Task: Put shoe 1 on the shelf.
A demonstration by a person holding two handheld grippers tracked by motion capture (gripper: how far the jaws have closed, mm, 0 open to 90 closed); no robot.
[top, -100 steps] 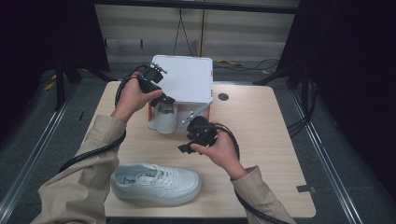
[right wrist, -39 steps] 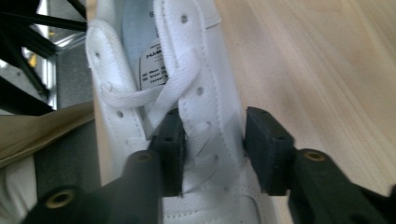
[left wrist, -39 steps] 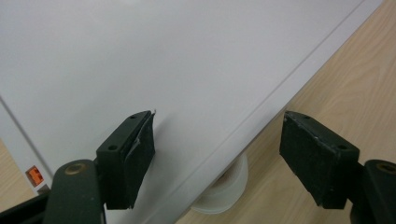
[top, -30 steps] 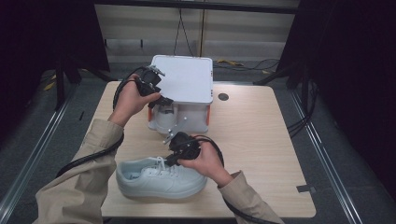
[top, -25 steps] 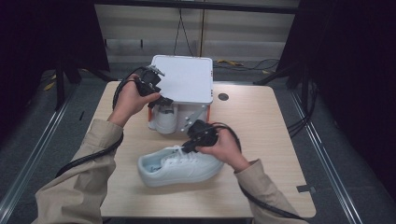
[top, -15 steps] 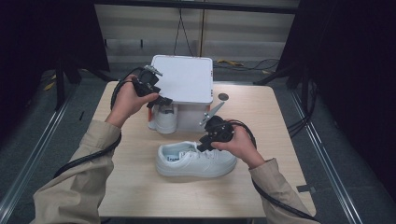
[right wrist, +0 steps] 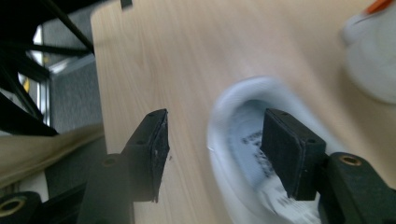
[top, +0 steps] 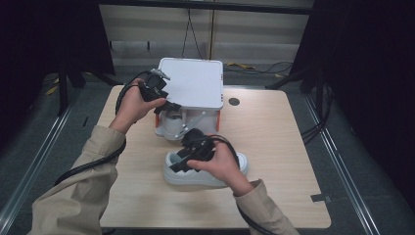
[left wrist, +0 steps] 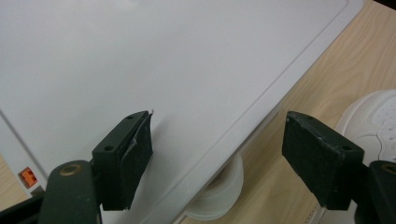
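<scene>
1. Pale wood table (top: pixel 288 142) carries a white sneaker (top: pixel 230 172) near its centre, at 6 o'clock from a white box-shaped machine (top: pixel 195 90).
2. The right gripper (top: pixel 178 166) is spread wide over the sneaker's heel opening, one jaw inside, grasping nothing.
3. The left gripper (top: pixel 172 106), released, hovers at the machine's 9 o'clock edge, jaws straddling its white lid (left wrist: pixel 140 60).

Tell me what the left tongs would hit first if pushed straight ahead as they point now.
Probably the white lid of the box: the left tongs stand open astride its front edge, lid between the jaws. Depth is unclear.
</scene>
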